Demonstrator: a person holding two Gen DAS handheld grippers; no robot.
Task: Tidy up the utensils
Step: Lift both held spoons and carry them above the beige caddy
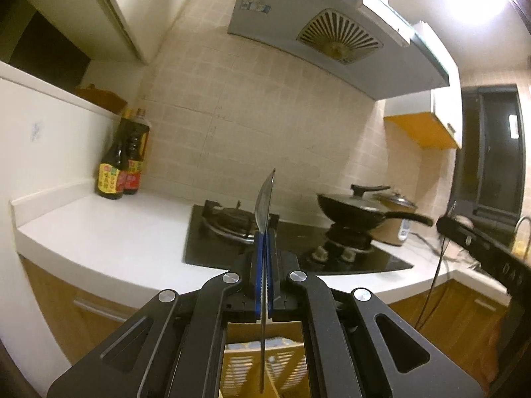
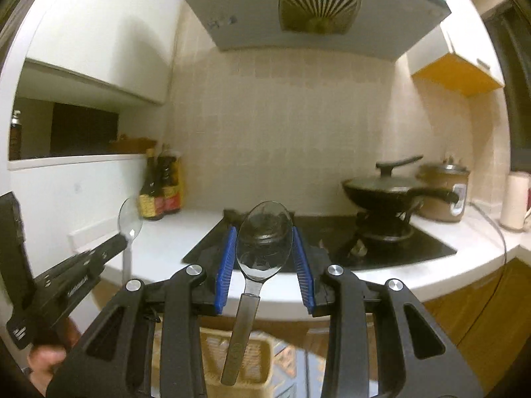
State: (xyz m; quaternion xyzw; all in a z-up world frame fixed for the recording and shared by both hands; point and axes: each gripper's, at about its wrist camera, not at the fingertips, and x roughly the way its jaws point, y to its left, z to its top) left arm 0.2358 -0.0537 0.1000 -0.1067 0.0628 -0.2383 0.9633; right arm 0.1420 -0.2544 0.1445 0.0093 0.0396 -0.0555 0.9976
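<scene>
Our left gripper (image 1: 264, 232) is clamped on a metal spoon (image 1: 264, 199) seen edge-on, its bowl rising past the blue pads above the gas hob (image 1: 225, 232), its handle running down over a yellow slotted basket (image 1: 239, 371). Our right gripper (image 2: 264, 255) stands apart, a second spoon (image 2: 264, 242) upright between the blue pads (image 2: 226, 258) but seemingly touching neither, though blur makes this hard to judge. Two sauce bottles (image 1: 121, 162) carry red-and-yellow labels too small for us to read; the white counter (image 1: 109, 232) lies bare toward its front edge, and the lidded wok (image 2: 385, 192) sits well right.
</scene>
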